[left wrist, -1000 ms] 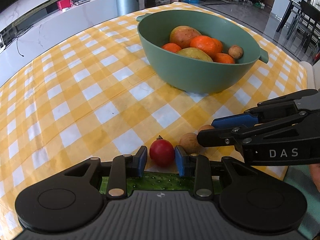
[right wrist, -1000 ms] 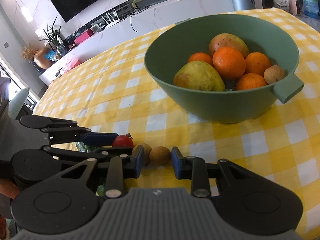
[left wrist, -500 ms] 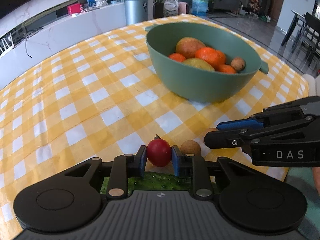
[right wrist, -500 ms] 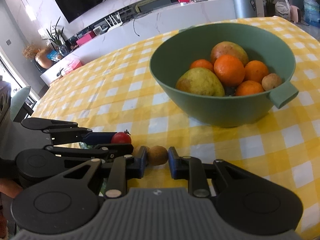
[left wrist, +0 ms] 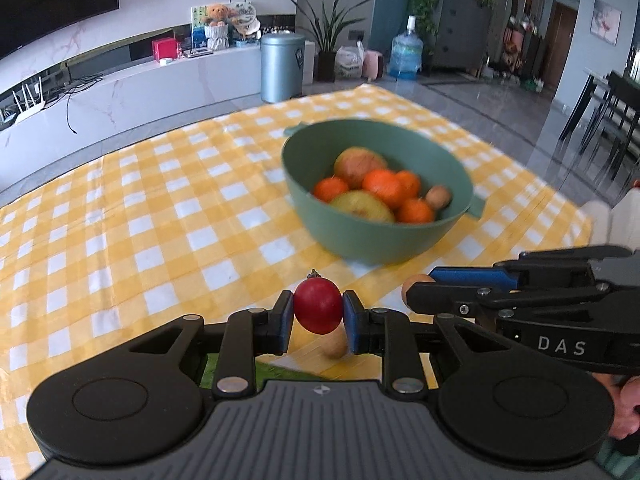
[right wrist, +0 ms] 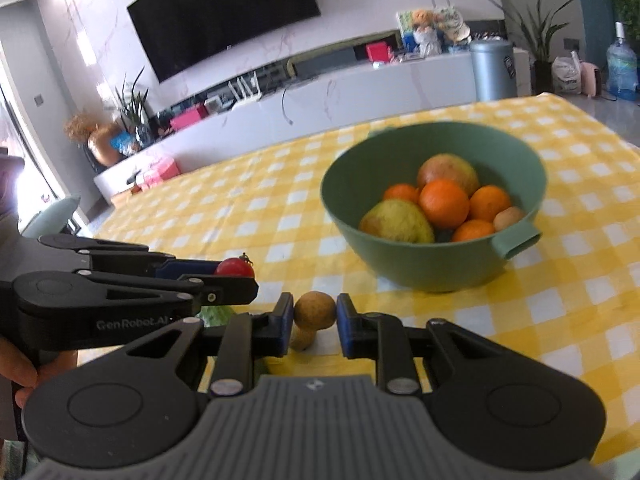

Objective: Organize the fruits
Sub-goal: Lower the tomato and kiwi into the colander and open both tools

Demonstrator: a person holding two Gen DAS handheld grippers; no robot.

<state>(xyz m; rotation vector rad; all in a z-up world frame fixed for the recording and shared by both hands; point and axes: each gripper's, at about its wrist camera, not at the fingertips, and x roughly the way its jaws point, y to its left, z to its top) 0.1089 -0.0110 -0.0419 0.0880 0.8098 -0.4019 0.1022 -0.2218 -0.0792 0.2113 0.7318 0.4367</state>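
Note:
My left gripper [left wrist: 317, 316] is shut on a small red tomato [left wrist: 318, 311] and holds it above the yellow checked cloth [left wrist: 160, 216]. My right gripper [right wrist: 315, 318] is shut on a small brown round fruit [right wrist: 315, 314], also lifted. Each gripper shows beside the other: the right gripper [left wrist: 416, 290] in the left wrist view, the left gripper [right wrist: 236, 274] with the tomato [right wrist: 234, 268] in the right wrist view. Another brown fruit [left wrist: 334, 346] lies on the cloth below, also in the right wrist view [right wrist: 303, 338]. A green bowl [left wrist: 360, 240] ahead holds oranges, pears and a brown fruit.
A green vegetable [right wrist: 216, 315] lies on the cloth under the grippers near the front edge. The bowl has a side handle [right wrist: 516, 240]. Beyond the table stand a white TV bench [left wrist: 132, 92], a metal bin [left wrist: 278, 66] and dining chairs [left wrist: 600, 120] at right.
Both grippers have closed on their fruits and lifted them off the cloth. The views have risen and pulled back, so the bowl looks farther and more of the room shows.

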